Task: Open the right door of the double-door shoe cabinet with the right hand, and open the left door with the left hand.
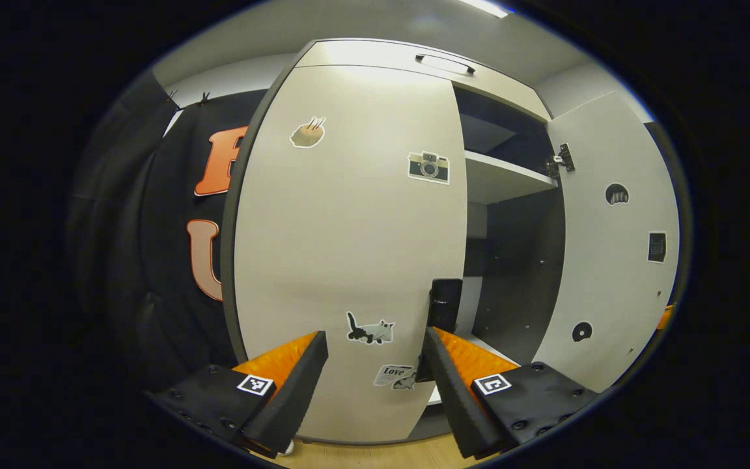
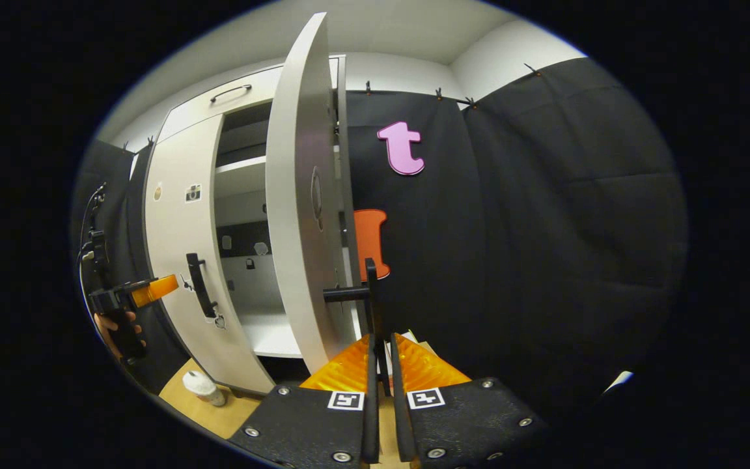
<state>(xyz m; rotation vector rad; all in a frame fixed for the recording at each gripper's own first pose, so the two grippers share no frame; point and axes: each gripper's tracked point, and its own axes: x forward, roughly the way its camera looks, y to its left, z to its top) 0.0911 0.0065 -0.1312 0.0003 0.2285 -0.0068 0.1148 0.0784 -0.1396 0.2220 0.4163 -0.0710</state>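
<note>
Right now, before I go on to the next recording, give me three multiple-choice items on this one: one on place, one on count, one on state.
1. Where is the white cup?
A. on the floor by the cabinet's foot
B. on the shelf inside
C. on top of the cabinet

2. How many stickers are on the face of the left door?
A. one
B. four
C. seven

3. How do the two doors stand?
A. both closed
B. both open
C. right door open, left door closed

Answers:
1 A, in the right gripper view it stands on the wooden floor beside the cabinet.
2 B, the left gripper view shows two high and two low.
3 C, the right gripper is shut on the right door handle with that door swung out, while the left gripper is open before the left door handle.
</note>
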